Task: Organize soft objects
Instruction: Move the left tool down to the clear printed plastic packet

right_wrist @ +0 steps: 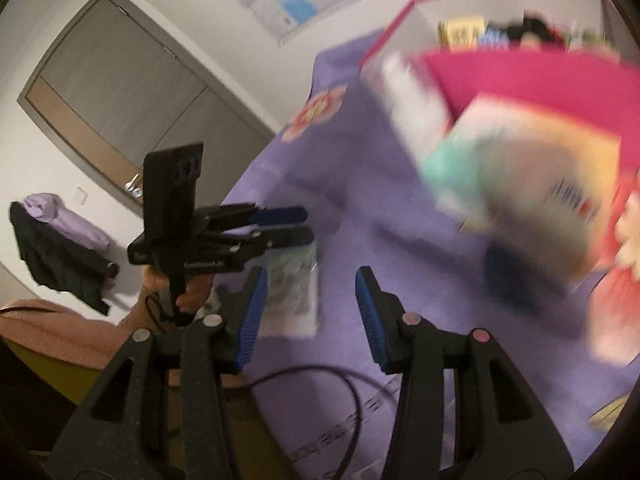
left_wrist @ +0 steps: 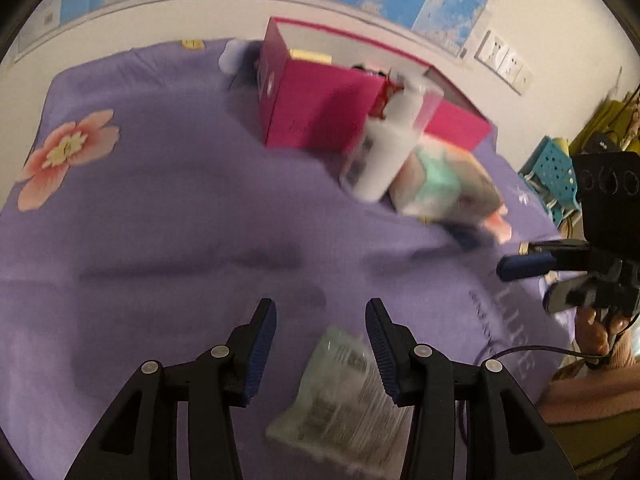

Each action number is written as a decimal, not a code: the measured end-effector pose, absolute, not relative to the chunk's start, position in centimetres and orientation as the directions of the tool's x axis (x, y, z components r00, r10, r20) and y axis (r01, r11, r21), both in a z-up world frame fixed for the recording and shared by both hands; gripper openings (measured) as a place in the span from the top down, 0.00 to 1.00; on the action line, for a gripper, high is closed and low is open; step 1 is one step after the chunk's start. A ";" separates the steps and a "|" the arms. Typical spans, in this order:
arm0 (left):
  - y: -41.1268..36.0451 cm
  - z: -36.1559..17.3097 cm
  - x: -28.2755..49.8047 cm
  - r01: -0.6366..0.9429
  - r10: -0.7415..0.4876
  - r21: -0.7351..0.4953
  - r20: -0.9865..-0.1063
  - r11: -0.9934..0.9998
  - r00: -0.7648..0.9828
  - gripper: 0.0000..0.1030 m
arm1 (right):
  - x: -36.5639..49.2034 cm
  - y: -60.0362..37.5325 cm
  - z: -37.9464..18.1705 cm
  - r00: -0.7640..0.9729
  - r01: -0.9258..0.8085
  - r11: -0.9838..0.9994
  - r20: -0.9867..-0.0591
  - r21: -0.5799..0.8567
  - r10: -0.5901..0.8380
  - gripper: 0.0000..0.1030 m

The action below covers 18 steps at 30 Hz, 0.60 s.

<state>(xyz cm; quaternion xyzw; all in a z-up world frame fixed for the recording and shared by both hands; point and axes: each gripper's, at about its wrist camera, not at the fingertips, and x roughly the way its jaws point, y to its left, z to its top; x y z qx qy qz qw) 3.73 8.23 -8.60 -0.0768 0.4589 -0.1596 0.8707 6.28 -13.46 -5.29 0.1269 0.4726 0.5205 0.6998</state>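
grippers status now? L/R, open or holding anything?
Left gripper: open, empty; a clear tissue packet lies on the bed beneath the jaws, not pinched.
Right gripper: open, holding nothing.

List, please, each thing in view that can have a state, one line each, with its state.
Left hand-held gripper: open, holding nothing, above the clear packet.
Right hand-held gripper: open, holding nothing.
Clear packet: lying flat on the bedsheet.
Pink box: open at the top, things inside.
White bottle: tilted, leaning on the box.
Soft pack: lying on the bedsheet beside the bottle.
Door: closed.
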 end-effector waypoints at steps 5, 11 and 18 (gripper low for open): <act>8.7 -9.1 2.4 0.193 -0.358 -0.302 -0.781 0.934 0.511 0.54 | 4.2 -11.3 -7.9 -0.126 -0.572 0.375 -0.529 0.730 0.839 0.54; 9.0 -9.7 1.3 0.188 -0.374 -0.323 -0.784 0.927 0.495 0.54 | 2.5 -8.4 -10.7 -0.254 -0.533 0.346 -0.535 0.773 0.806 0.54; 8.4 -9.8 0.6 0.213 -0.427 -0.371 -0.771 0.904 0.471 0.54 | 3.0 -8.0 -11.1 -0.203 -0.521 0.360 -0.522 0.774 0.829 0.54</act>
